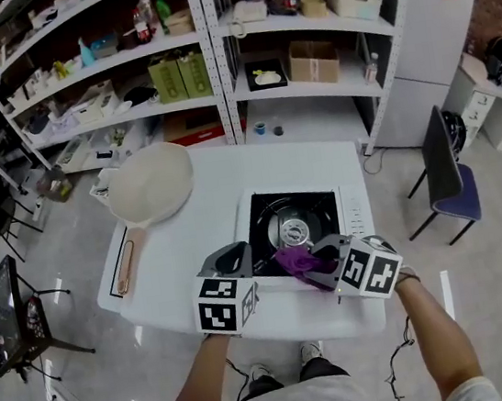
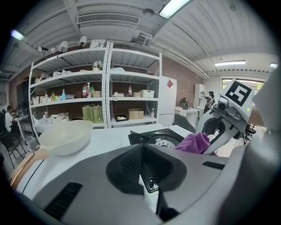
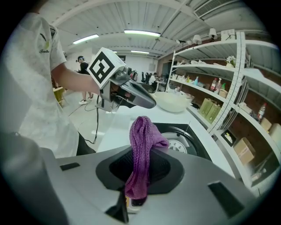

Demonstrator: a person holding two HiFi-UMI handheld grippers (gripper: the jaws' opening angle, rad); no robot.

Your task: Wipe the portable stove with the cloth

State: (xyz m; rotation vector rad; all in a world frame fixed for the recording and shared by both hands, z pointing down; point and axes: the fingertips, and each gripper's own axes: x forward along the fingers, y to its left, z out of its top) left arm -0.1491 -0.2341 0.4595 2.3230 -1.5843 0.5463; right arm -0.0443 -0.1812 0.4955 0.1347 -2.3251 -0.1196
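Cloth (image 3: pixel 140 140) between jaws of right tool (image 3: pixel 139 170), above stove (image 1: pixel 263 223)

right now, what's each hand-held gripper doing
Left hand-held gripper: closed, holding nothing.
Right hand-held gripper: closed on the purple cloth.

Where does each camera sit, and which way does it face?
Head view: on the person's head, facing steeply down at table and stove; forearms, left tool, right tool show.
Left gripper view: on the left tool, facing the shelves; its shut jaws show.
Right gripper view: on the right tool, facing across the stove; its jaws grip the cloth.
Shared: stove and cloth, all three.
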